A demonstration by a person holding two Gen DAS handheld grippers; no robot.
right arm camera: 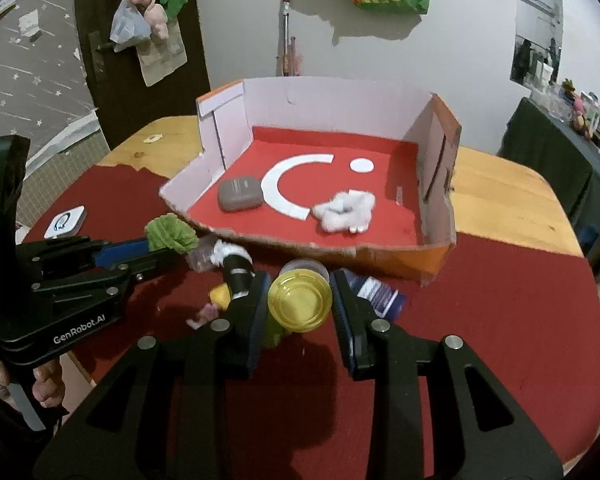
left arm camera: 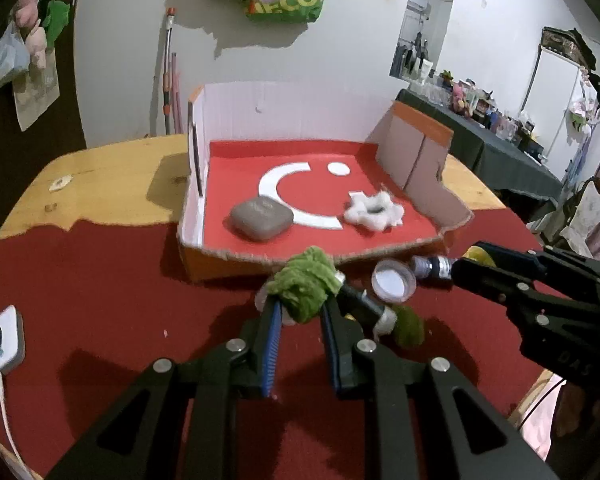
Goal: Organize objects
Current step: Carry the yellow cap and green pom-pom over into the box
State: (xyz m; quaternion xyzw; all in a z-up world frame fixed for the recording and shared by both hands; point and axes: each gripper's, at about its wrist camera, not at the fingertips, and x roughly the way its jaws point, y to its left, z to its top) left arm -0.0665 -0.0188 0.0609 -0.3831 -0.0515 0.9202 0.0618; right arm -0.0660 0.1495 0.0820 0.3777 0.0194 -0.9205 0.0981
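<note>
My left gripper (left arm camera: 300, 304) is shut on a green fluffy scrunchie (left arm camera: 304, 288), held just above the red cloth in front of the box. The right wrist view shows that left gripper (right arm camera: 160, 246) and the green scrunchie (right arm camera: 170, 234) at the left. A round yellow plastic container (right arm camera: 300, 302) sits between the pads of my right gripper (right arm camera: 300, 280), which is shut on it. The open cardboard box (left arm camera: 236, 258) has a red floor. In it lie a grey case (left arm camera: 261, 219) and a white scrunchie (left arm camera: 374, 210).
On the cloth before the box lie a clear white-bottomed jar (left arm camera: 394, 280), a blue-and-white bottle (left arm camera: 432, 267), a black cylinder (left arm camera: 364, 304) and a second green fluffy piece (left arm camera: 410, 326). A white charging pad (left arm camera: 0, 342) with its cable lies at the left.
</note>
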